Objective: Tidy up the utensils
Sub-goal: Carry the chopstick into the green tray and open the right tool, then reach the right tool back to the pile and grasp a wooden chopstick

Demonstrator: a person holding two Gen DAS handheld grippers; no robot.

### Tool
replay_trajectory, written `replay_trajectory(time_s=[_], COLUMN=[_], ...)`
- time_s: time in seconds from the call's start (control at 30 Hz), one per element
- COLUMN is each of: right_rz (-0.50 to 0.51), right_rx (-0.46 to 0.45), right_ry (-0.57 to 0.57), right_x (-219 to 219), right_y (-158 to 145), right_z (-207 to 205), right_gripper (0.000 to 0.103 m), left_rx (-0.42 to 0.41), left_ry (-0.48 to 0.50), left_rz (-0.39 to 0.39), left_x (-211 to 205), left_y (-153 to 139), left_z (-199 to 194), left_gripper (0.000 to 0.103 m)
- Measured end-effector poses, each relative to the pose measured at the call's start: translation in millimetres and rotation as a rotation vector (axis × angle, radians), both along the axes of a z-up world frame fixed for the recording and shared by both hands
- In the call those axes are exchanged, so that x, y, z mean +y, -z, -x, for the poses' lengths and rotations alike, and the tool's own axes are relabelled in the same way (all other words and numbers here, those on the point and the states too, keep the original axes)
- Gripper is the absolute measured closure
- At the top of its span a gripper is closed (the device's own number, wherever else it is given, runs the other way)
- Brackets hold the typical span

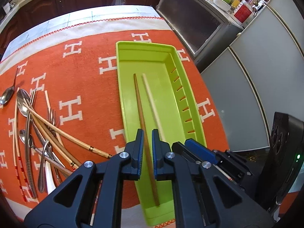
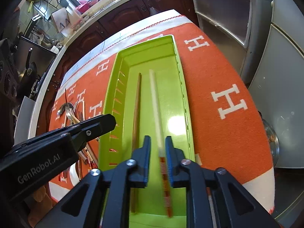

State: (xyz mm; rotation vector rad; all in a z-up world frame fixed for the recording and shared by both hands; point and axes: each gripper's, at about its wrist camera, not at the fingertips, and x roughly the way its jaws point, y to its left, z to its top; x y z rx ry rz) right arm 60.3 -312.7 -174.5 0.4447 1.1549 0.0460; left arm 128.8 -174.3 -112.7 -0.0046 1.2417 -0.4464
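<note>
The left gripper (image 1: 147,133) has its fingers (image 1: 139,142) closed to a narrow slot on a brown chopstick (image 1: 141,110), pads against its sides, the stick running from between them up the tray's length. The right gripper (image 2: 157,139) stands a little open, its fingers (image 2: 146,148) clear of a white chopstick (image 2: 155,102) with a red-striped end; that stick lies between them, blurred, with a gap on both sides. Both sticks lie side by side, lengthwise, in a green tray (image 1: 121,79) with slots along one long wall. The tray sits on an orange cloth (image 1: 85,87) with white H marks, spread over a table. On the cloth, well to the left of the tray, lies a heap of utensils (image 1: 38,125): spoons, forks and more chopsticks, crossed over each other. In the right wrist view the left gripper's black body reaches in from the left edge, just beside the tray's slotted wall.
</note>
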Motion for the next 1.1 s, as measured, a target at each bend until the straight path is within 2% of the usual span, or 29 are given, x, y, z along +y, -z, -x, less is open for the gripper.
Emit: replay_trajectory(time_s=[0.37, 0.53, 0.6, 0.73, 0.87, 1.0, 1.1], right_rz=[0.07, 0.087, 0.09, 0.103, 0.095, 0.102, 0.104], right_rx=[-0.041, -0.068, -0.083, -0.115, -0.152, -0.177, -0.187], right_ry=[-0.028, -0.029, -0.036, -0.059, -0.072, -0.084, -0.097], right_x=[17.5, 23.6, 27.2, 38.9, 50.1, 61.9, 70.7], right_y=[-22.9, -35.6, -41.2, -55.2, -69.8, -83.8, -90.7], right_z=[15.6, 26.1, 29.3, 37.2, 44.8, 50.5, 52.0], right_gripper=[0.075, 0.075, 0.075, 0.075, 0.067, 0.067, 0.067], left_rx=[-0.052, -0.086, -0.102, -0.138, -0.163, -0.188, -0.199], left_ry=[-0.003, -0.019, -0.025, -0.055, -0.09, -0.119, -0.142], left_rz=[-0.016, -0.025, -0.032, -0.037, -0.03, -0.029, -0.028], left_x=[24.4, 47.1, 56.8, 80.8, 103.1, 119.6, 131.7], left_y=[-23.5, -33.1, -37.3, -48.6, -59.2, -68.0, -72.8], left_z=[25.2, 43.8, 51.6, 65.1, 73.2, 80.2, 84.2], left_gripper=[0.098, 0.087, 0.087, 0.086, 0.086, 0.086, 0.08])
